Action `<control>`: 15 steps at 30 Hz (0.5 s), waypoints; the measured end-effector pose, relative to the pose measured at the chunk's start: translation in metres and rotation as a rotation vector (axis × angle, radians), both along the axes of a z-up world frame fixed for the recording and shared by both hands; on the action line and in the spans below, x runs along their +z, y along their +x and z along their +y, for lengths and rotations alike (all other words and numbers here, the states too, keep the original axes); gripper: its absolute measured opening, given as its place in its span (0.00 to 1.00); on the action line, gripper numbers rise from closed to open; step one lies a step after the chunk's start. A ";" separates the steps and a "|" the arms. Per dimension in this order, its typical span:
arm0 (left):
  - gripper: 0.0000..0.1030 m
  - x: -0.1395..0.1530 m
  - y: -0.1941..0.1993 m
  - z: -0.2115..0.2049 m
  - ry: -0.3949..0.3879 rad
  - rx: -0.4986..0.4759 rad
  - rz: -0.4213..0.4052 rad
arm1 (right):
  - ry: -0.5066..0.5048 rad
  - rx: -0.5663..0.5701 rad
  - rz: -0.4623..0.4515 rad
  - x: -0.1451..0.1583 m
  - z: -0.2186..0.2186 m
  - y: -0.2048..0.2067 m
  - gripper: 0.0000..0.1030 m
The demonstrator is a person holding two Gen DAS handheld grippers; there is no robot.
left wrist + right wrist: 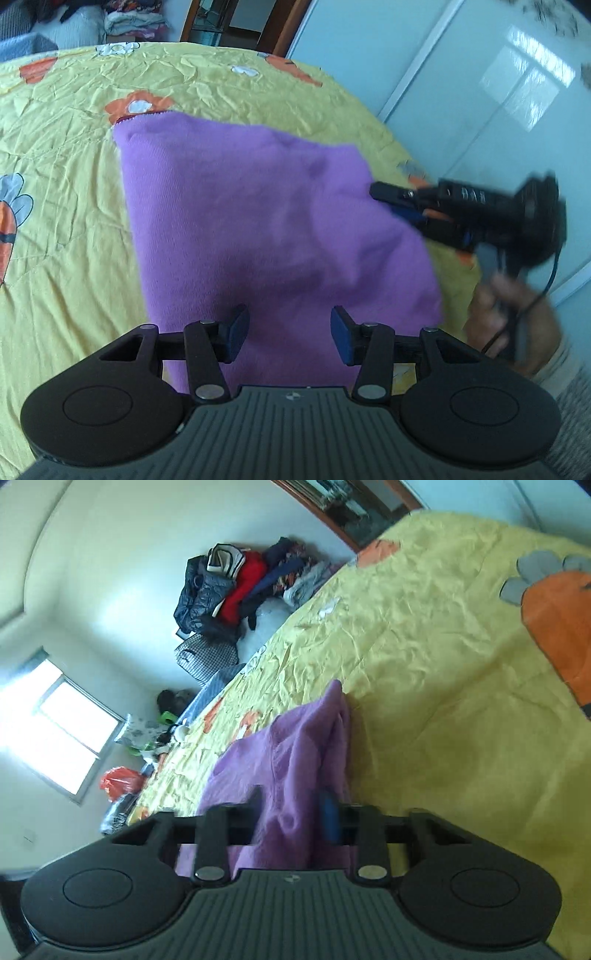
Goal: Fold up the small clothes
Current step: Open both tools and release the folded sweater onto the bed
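- left gripper (pixel 290 334), nearest the lens, hangs over the near edge of the purple garment, its blue-padded jaws apart with only bare cloth between them, pressing on nothing.
- yellow bedspread (pixel 66 177) with orange and white flowers covers the whole bed, wrinkled, running to the far edge.
- purple garment (pixel 258 221) lies on the bedspread, roughly in the middle, its stitched hem at the far left corner.
- pale blue wardrobe door (pixel 480 74) stands to the right of the bed.
- clothes pile (pixel 236 587) sits beyond the bed's far end, against the white wall.
- right gripper (pixel 291 808) has a bunched fold of the garment's right edge between its jaws, which are drawn in on the cloth; in the left wrist view it reaches in from the right, blurred, with the person's hand (pixel 509 314) on its handle.
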State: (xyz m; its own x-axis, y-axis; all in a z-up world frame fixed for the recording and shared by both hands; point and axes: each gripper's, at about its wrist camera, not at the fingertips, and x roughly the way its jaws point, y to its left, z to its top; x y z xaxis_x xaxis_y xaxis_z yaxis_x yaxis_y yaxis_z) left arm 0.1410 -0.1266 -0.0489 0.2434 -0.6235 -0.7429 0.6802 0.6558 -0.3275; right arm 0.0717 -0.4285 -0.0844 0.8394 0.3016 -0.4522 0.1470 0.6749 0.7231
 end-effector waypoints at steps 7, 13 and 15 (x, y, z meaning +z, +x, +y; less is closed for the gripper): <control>0.61 -0.010 -0.020 -0.003 0.063 -0.042 -0.054 | -0.266 -0.030 -0.062 0.040 0.016 -0.002 0.03; 0.63 -0.014 -0.024 -0.001 0.069 -0.027 -0.040 | -0.190 -0.016 0.060 0.017 -0.017 0.015 0.04; 0.66 -0.008 -0.025 0.003 0.055 -0.023 -0.031 | -0.173 0.019 0.016 0.027 -0.010 -0.002 0.04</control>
